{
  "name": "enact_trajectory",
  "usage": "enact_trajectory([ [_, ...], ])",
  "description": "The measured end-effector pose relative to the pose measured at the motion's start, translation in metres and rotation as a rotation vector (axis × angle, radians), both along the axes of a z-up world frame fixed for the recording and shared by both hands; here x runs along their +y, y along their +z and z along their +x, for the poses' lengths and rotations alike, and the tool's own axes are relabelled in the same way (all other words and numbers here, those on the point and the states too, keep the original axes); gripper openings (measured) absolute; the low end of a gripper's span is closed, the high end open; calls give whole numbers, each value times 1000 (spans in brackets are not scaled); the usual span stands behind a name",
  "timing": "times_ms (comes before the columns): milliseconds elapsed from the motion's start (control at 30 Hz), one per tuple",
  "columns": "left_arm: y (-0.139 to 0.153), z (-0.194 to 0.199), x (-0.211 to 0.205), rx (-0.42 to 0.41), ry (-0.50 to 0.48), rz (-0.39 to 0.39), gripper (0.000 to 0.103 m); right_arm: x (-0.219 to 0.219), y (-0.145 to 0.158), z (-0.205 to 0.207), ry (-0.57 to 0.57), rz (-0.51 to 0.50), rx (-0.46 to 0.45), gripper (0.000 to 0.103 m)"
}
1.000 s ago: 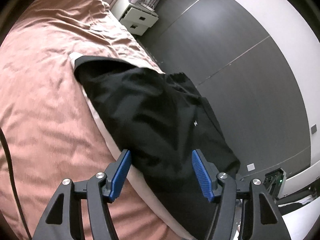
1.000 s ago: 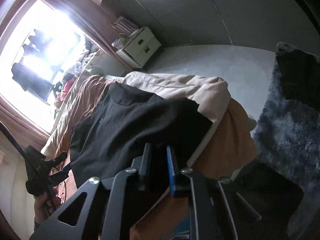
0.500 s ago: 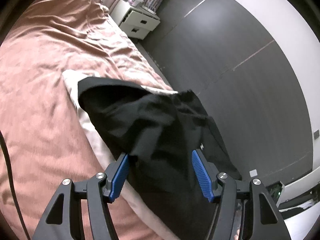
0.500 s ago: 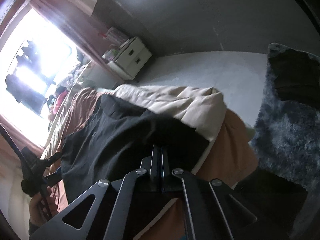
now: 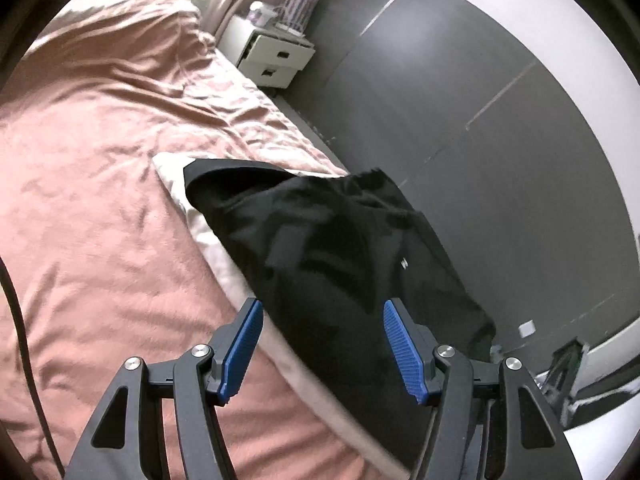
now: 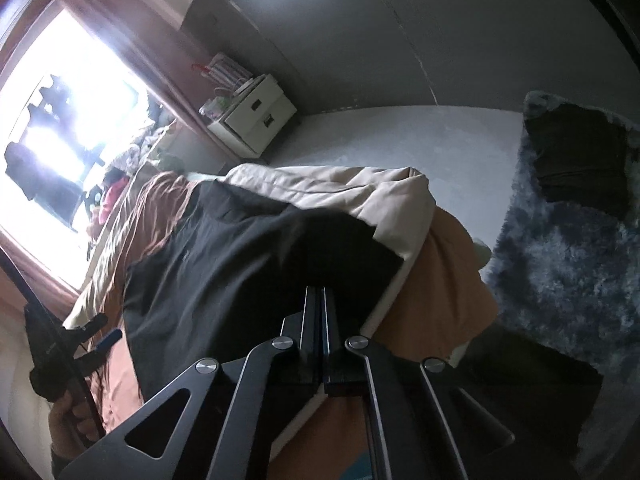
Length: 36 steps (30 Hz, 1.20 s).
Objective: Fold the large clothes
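Left wrist view: black garment (image 5: 336,248) lies across the bed (image 5: 100,200) edge; left gripper (image 5: 322,346) jaws stand wide above it, gripping nothing; right gripper (image 6: 319,300) jaws are clamped together on the garment's near edge.

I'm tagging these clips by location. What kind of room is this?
Most likely a bedroom: a bed with a pinkish-brown cover, a white bedside drawer unit against the wall, and a curtained window beyond it.
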<state>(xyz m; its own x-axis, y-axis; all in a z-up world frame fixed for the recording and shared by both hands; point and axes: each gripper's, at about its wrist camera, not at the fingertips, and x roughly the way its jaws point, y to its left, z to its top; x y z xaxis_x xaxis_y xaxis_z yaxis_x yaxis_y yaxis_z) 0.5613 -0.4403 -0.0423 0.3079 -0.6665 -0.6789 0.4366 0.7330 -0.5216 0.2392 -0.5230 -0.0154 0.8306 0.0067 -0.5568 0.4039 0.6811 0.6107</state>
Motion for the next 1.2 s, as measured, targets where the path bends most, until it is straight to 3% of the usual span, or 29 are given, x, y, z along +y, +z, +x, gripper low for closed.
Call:
enact_trajectory([
  [267, 39, -60, 25, -108, -36, 20, 64, 39, 35, -35, 20, -137, -20, 0],
  [367, 52, -85, 43, -162, -27, 22, 76, 48, 35, -47, 24, -176, -38, 0],
  [400, 56, -93, 49, -179, -23, 24, 84, 55, 38, -53, 19, -196, -46, 10],
  [433, 59, -101, 56, -191, -19, 21, 92, 60, 38, -60, 16, -207, -56, 44],
  [500, 64, -115, 72, -199, -5, 2, 103, 71, 39, -72, 17, -212, -83, 102],
  [567, 68, -129, 88, -212, 11, -7, 103, 80, 39, -86, 4, -219, -116, 103],
  [1033, 104, -243, 177, -347, 102, 24, 103, 127, 49, -161, 32, -262, -115, 103],
  [1200, 114, -277, 213, -370, 160, -3, 103, 142, 51, -182, 44, -294, -115, 103],
])
